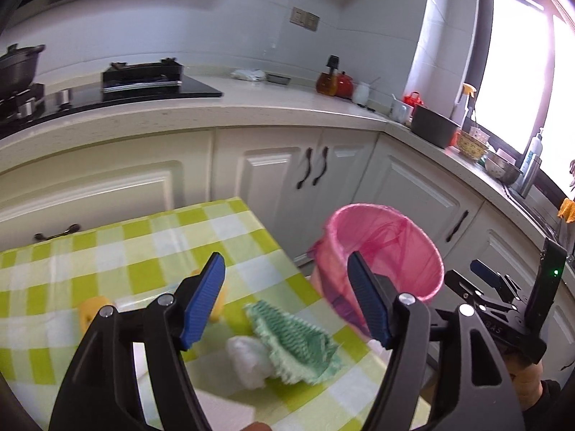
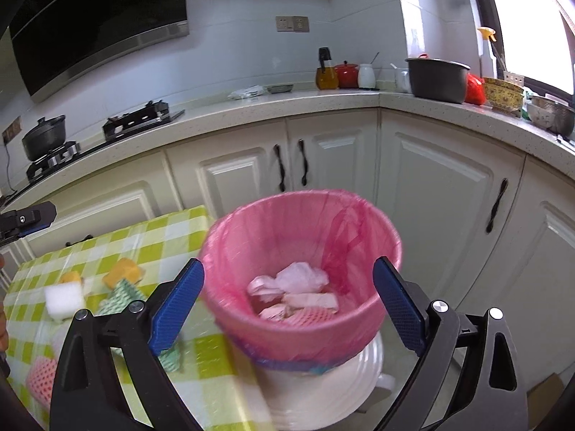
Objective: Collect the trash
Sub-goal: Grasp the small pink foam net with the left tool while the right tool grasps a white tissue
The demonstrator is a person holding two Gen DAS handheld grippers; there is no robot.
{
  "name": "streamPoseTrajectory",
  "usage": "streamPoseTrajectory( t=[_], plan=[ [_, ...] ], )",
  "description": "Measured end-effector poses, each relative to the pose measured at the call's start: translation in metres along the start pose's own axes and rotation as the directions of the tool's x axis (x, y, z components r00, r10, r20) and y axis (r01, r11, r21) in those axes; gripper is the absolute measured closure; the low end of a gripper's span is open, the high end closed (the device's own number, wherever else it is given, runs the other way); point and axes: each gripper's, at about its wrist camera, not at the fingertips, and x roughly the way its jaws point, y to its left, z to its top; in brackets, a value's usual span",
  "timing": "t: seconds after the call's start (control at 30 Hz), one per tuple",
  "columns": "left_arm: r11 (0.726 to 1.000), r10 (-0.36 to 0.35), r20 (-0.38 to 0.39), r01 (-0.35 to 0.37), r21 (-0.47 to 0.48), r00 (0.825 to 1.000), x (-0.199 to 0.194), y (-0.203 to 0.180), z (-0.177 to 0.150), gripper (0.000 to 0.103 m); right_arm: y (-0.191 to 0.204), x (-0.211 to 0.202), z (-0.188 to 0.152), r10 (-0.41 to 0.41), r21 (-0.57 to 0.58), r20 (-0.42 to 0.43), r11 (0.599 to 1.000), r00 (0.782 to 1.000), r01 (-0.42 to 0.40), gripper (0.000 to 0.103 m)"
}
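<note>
A white bin with a pink liner (image 2: 298, 323) stands on the floor beside the table; it also shows in the left wrist view (image 1: 384, 248). Crumpled white plastic and paper trash (image 2: 298, 287) lies inside it. My right gripper (image 2: 287, 305) is open and empty, above the bin's opening. My left gripper (image 1: 287, 301) is open and empty, above a green woven cloth (image 1: 298, 341) and a white crumpled wad (image 1: 248, 359) on the table near its right edge. The right gripper (image 1: 481, 287) shows at the right of the left wrist view.
The table has a green-and-white checked cloth (image 1: 118, 262). Yellow sponges (image 2: 122, 271), a white foam block (image 2: 64, 298) and a pink foam net (image 2: 41, 380) lie on it. White cabinets (image 2: 431, 186) and a counter with pots, bottles and bowls stand behind.
</note>
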Motion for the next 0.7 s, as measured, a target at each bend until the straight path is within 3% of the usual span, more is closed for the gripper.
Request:
streamPoseTrajectory(
  t=[0.2,0.7],
  plan=[
    [0.999,0.042,0.000,-0.042,-0.017,0.999,-0.038,0.026,-0.028,0.034,0.037,-0.014,-0.025,0.067,-0.031,-0.033,0.997,0.997,-0.068,0.014],
    [0.995,0.078,-0.088,-0.083,-0.061,0.993,-0.081,0.058,-0.107,0.032,0.100,-0.033,-0.072,0.155,-0.107,-0.099,0.980,0.983,-0.165,0.014]
  ],
)
